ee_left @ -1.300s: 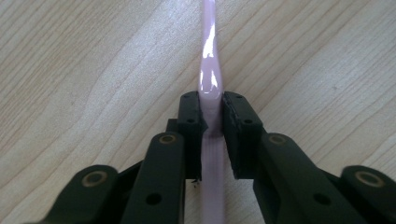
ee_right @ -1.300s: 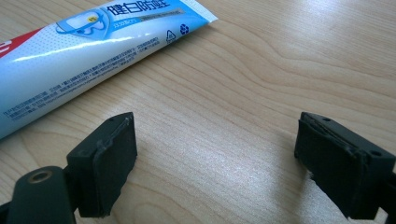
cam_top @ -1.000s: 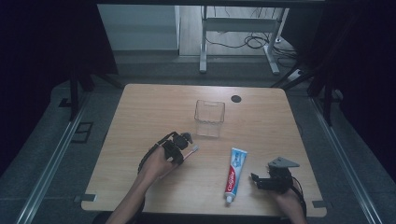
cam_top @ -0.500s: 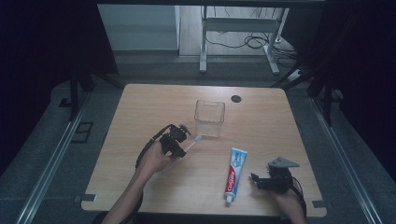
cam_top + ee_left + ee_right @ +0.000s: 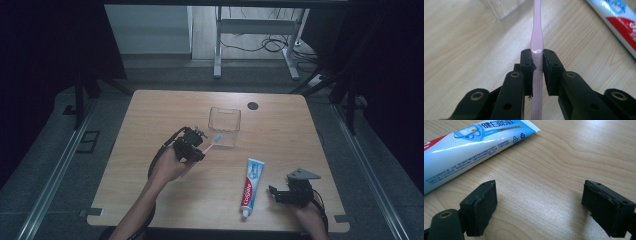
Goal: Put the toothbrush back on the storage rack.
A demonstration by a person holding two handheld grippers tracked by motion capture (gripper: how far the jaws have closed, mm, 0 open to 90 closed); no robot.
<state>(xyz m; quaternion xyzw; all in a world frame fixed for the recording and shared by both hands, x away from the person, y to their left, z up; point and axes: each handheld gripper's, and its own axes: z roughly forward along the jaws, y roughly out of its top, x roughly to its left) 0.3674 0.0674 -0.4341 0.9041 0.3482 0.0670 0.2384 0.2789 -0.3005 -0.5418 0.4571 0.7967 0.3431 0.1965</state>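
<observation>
A pink toothbrush is clamped by its handle in my left gripper, which is shut on it. In the high view that left gripper is at mid-table, and the toothbrush points its blue head toward a clear plastic box. The head is right at the box's near wall; whether they touch I cannot tell. A toothpaste tube lies flat near the front edge. My right gripper rests just right of the tube, open with bare wood between its pads. The toothpaste tube runs across the upper left of the right gripper view.
A small dark round hole or cap sits near the table's far edge. The wooden table has bare wood at its left and right. Beyond it stand metal desk legs and cables on the floor.
My left gripper has carried the toothbrush up and to the right, toward the clear box. The right gripper and the toothpaste tube have stayed put.
</observation>
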